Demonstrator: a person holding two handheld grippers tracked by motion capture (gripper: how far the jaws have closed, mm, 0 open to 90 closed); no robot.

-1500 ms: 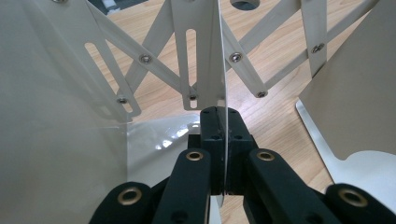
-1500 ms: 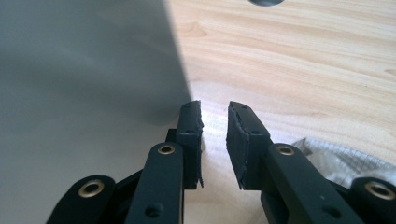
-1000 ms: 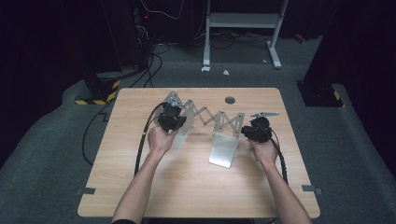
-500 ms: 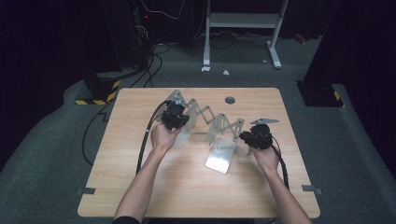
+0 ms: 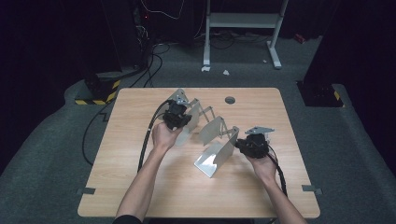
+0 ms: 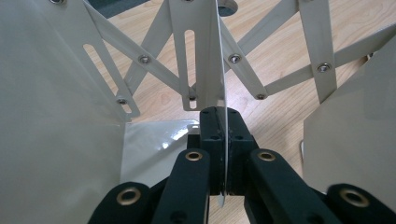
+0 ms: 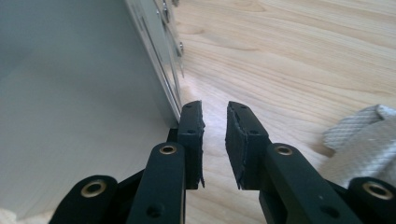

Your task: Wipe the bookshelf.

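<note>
A grey metal folding rack (image 5: 205, 123) with scissor links stands stretched across the table's middle. My left gripper (image 5: 180, 119) is shut on one of its thin upright plates (image 6: 219, 70), whose edge runs between the pads of that left gripper (image 6: 223, 121). My right gripper (image 5: 245, 146) sits at the rack's near end, beside the big end plate (image 5: 215, 158). In the right gripper view the right gripper (image 7: 215, 140) has its jaws a little apart with nothing between them. The end plate (image 7: 70, 93) lies against the outer side of its left jaw.
The wooden table (image 5: 140, 186) has a round cable hole (image 5: 229, 99) near its far edge. A grey woven strap (image 7: 355, 135) lies on the wood right of my right jaws. A white stand (image 5: 243, 28) and dark cabinets stand on the floor beyond the table.
My right hand has moved toward the near edge and a little left. The rack's end plate has swung that way with it. The left hand has stayed put.
</note>
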